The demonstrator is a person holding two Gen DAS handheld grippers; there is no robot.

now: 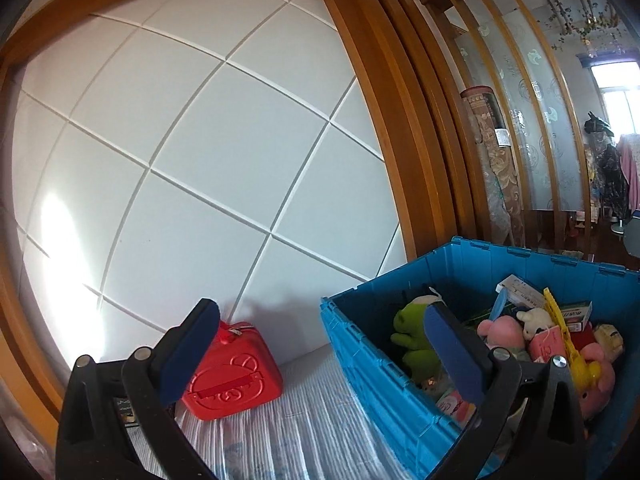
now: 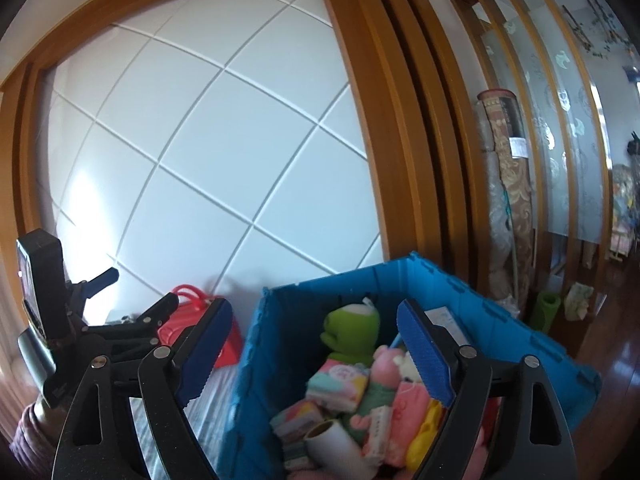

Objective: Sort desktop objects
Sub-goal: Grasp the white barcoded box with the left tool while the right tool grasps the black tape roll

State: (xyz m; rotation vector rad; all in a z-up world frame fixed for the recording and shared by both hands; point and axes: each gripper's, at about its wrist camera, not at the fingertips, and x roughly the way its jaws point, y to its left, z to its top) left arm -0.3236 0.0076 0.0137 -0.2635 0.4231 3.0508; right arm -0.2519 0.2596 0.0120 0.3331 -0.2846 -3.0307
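Blue plastic crate (image 2: 500, 344) on striped bench cover (image 1: 304, 420), packed with plush toys, green frog plush (image 2: 352, 330) near back wall. Red plastic case with moulded lid (image 1: 236, 376) sits left of crate, just beside it. Left tongs (image 1: 320, 356) spread wide, nothing between. Right tongs (image 2: 316, 352) also parted, empty, over crate. Risk imo: left tong tip close to red case, sloppy swing could knock it along bench.
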